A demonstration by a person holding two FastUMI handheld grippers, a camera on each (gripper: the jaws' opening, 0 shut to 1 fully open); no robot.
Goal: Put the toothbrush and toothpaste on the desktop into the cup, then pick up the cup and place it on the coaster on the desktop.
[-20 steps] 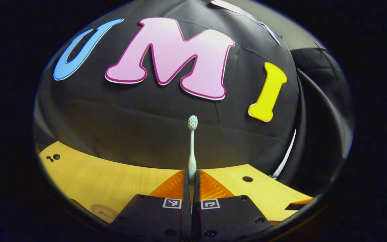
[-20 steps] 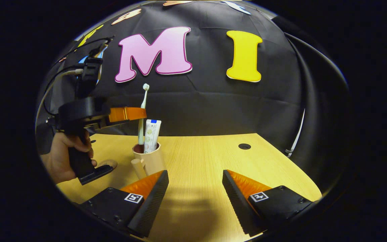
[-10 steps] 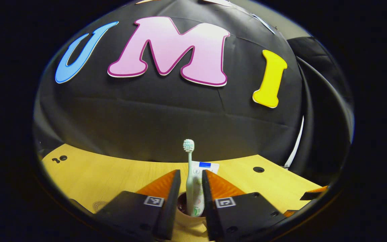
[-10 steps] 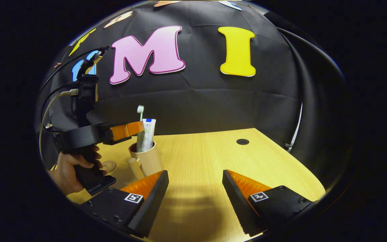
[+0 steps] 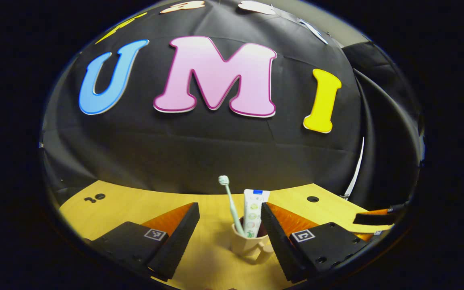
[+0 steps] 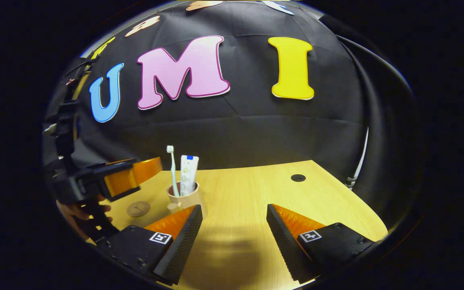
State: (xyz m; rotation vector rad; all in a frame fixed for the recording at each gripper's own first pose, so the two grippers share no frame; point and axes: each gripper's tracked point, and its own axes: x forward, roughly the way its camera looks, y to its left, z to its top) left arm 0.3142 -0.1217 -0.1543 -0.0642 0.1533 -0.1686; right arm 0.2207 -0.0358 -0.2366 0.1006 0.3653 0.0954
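Note:
A beige handled cup stands on the wooden desktop. Inside it lean a pale toothbrush and a white toothpaste tube, both upright. In the left gripper view, my left gripper is open, with the cup just beyond and between its fingers, untouched. In the right gripper view, my right gripper is open over bare wood, the cup just past its left finger. A small round coaster lies left of the cup. The left gripper and its hand hover at the left.
A round cable hole sits in the desktop near the back right. Small holes mark the back left. The black cloth wall rises right behind the desk. The other gripper's finger pokes in at the right edge of the left gripper view.
My left gripper opened, let go of the toothbrush into the cup beside the toothpaste, and drew back toward the left. The right gripper stayed open and barely moved.

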